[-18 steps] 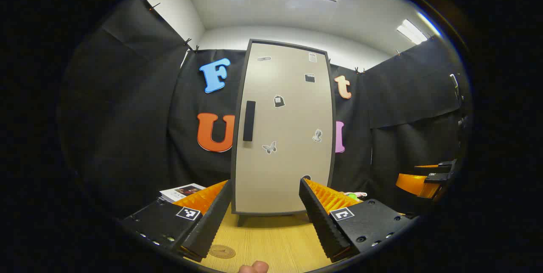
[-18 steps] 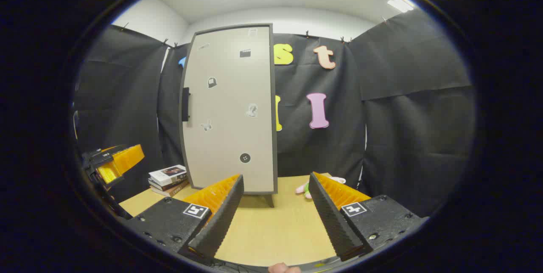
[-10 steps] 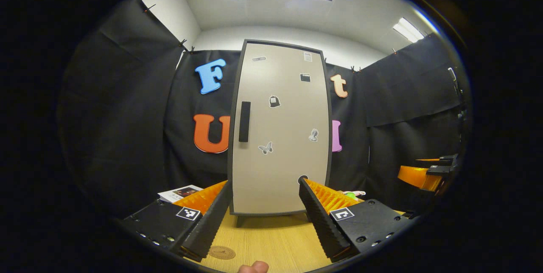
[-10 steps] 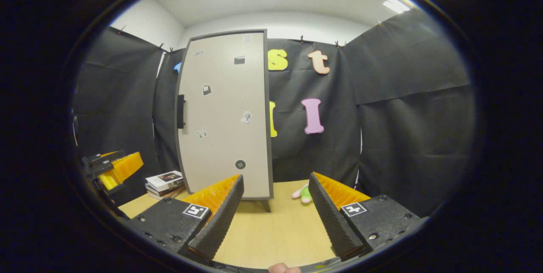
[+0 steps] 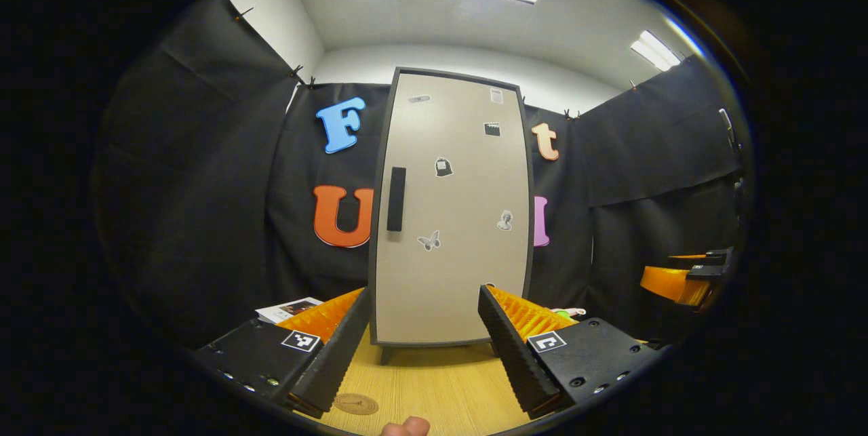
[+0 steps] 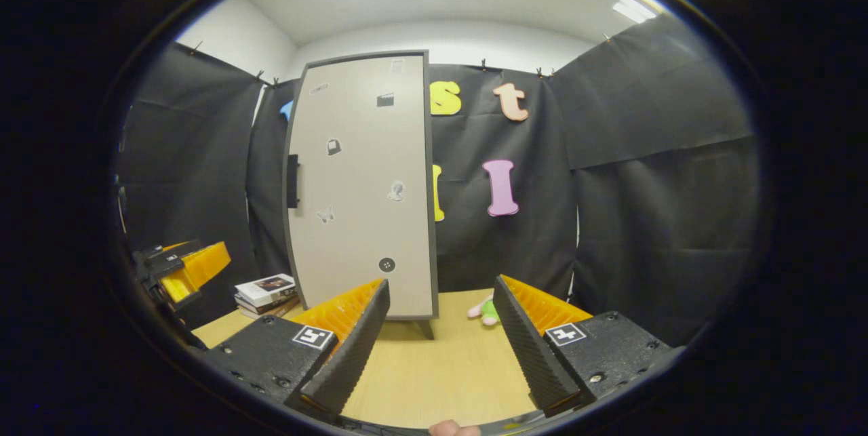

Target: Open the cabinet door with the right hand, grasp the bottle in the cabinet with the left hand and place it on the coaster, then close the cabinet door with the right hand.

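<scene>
with the cabinet door (image 6: pixel 359 185) shut, the spread right tongs (image 6: pixel 437 348) risked missing its handle (image 6: pixel 293 181) at ten o'clock, while the left tongs (image 5: pixel 420 348) waited spread.

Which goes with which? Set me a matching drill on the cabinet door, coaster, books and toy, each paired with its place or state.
Things:
1. cabinet door
2. coaster
3. stack of books
4. plush toy

Place or state:
A. lying in front of the door
B. right of the door, in the right gripper view
C. shut
D. left of the door, in the right gripper view

Pairs: 1-C, 2-A, 3-D, 4-B
</scene>
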A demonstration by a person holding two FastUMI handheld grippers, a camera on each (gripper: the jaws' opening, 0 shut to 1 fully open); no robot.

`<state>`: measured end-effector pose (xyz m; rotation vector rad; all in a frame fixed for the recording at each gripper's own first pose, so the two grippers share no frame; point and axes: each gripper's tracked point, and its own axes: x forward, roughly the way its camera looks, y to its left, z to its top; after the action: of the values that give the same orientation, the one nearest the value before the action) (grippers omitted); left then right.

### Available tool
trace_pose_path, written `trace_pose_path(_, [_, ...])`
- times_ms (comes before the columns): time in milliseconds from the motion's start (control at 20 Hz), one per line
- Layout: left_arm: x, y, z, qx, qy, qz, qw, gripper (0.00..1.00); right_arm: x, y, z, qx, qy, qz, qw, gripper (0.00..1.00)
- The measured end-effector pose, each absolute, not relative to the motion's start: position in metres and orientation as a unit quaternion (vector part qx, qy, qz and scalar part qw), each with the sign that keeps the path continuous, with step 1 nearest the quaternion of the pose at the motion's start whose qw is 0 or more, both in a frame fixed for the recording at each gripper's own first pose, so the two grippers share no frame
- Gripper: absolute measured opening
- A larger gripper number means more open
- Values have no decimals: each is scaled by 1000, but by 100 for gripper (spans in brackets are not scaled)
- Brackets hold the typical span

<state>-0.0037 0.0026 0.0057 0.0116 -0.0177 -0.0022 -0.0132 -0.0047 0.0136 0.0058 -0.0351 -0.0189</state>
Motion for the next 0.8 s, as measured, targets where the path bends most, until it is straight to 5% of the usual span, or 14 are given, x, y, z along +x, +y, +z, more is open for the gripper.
trace_pose_path(500, [-8,5,8,13,-7,5,1000,95,-7,6,16,-9,-17,10,1000,94])
trace_pose_path(800, [-17,5,9,18,-4,10,1000,95,40,52,54,-27,-27,95,995,100])
